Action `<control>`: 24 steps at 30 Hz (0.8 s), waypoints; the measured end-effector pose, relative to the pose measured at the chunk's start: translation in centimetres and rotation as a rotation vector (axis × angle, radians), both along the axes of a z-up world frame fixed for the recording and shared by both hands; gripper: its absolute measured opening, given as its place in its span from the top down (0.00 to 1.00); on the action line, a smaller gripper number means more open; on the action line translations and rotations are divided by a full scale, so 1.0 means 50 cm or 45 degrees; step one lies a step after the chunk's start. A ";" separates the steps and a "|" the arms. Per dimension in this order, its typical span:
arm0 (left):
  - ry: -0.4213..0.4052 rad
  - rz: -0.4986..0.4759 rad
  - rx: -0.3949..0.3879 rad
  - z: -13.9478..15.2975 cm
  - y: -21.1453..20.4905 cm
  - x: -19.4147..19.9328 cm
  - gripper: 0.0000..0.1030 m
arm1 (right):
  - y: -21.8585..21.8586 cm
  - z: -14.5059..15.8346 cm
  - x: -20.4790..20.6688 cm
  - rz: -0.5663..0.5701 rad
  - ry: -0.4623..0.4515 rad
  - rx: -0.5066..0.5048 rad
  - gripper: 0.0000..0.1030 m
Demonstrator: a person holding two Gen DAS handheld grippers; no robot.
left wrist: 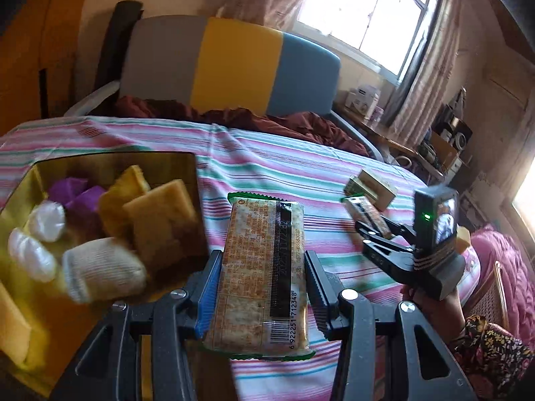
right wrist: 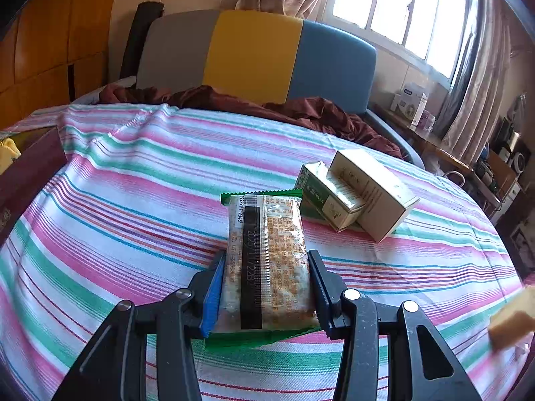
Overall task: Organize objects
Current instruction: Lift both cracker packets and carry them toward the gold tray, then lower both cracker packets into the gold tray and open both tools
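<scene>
Starting at the far left of my left wrist view, I see a yellow tray (left wrist: 20,200) on the striped sheet (left wrist: 267,167) of the bed. It holds rolled socks (left wrist: 103,267), purple cloth (left wrist: 77,193) and yellow sponges (left wrist: 160,214), all a bit blurred. Just right of the tray, my left gripper (left wrist: 262,267) has its jaws closed partway on a cracker pack (left wrist: 264,267), pads pressing both long sides; the pack sticks out forward, above the sheet beside the tray's right wall. Further right in the same view, my right gripper (left wrist: 371,224) shows from the side, carried by a hand (left wrist: 431,304) in a floral sleeve (left wrist: 495,351), with a second cracker pack (left wrist: 367,210) clamped in its jaws. Beyond it sit two small boxes (left wrist: 371,187).

Through the right wrist view, the right gripper (right wrist: 265,287) has its jaws nearly as tight as they go, squeezing the second cracker pack (right wrist: 267,260), which lies low over the sheet (right wrist: 133,183). Just past its far right corner, the boxes (right wrist: 354,197) lie touching each other. At the far right edge a blurred yellow sponge (right wrist: 515,320) shows.
</scene>
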State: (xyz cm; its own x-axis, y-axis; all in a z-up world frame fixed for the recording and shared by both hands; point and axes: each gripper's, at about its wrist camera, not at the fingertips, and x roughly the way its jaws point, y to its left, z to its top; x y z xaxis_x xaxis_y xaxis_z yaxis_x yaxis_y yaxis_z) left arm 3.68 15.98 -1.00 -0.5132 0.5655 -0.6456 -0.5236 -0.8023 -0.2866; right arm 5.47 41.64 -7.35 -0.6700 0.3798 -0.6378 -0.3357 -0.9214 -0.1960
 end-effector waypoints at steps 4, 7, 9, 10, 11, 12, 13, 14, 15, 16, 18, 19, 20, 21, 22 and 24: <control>-0.047 0.047 -0.001 -0.001 -0.055 -0.012 0.54 | -0.003 0.015 0.014 -0.012 0.048 0.013 0.54; -0.083 0.092 0.007 -0.010 -0.098 -0.020 0.54 | -0.012 0.023 0.014 -0.008 0.045 0.024 0.54; -0.099 0.127 0.009 -0.017 -0.128 -0.028 0.54 | -0.026 0.030 0.015 0.015 0.047 0.037 0.54; -0.103 0.148 0.010 -0.019 -0.144 -0.031 0.54 | -0.030 0.034 0.016 0.026 0.050 0.038 0.54; -0.111 0.168 0.012 -0.022 -0.160 -0.034 0.54 | -0.037 0.038 0.018 0.039 0.056 0.038 0.54; -0.118 0.189 0.014 -0.024 -0.174 -0.035 0.54 | -0.044 0.042 0.021 0.049 0.063 0.033 0.54; -0.123 0.217 0.016 -0.027 -0.189 -0.038 0.54 | -0.051 0.048 0.024 0.061 0.075 0.022 0.54; -0.131 0.247 0.019 -0.030 -0.207 -0.041 0.54 | -0.059 0.054 0.027 0.075 0.089 0.011 0.54; -0.136 0.262 0.022 -0.032 -0.217 -0.044 0.54 | -0.066 0.060 0.031 0.086 0.099 0.002 0.54; -0.141 0.281 0.024 -0.035 -0.231 -0.046 0.54 | -0.075 0.065 0.033 0.100 0.111 -0.006 0.54; -0.153 0.324 0.017 -0.042 -0.253 -0.053 0.54 | -0.094 0.077 0.037 0.127 0.139 -0.020 0.54; -0.161 0.338 0.018 -0.045 -0.263 -0.056 0.54 | -0.104 0.083 0.038 0.140 0.152 -0.032 0.54; -0.171 0.357 0.021 -0.049 -0.274 -0.059 0.54 | -0.114 0.090 0.038 0.153 0.166 -0.045 0.54; -0.176 0.375 0.021 -0.052 -0.283 -0.060 0.54 | -0.123 0.097 0.039 0.164 0.180 -0.057 0.54; -0.182 0.391 0.017 -0.055 -0.290 -0.064 0.54 | -0.134 0.104 0.040 0.178 0.197 -0.071 0.54; -0.203 0.425 0.010 -0.063 -0.301 -0.071 0.54 | -0.155 0.121 0.042 0.206 0.231 -0.102 0.54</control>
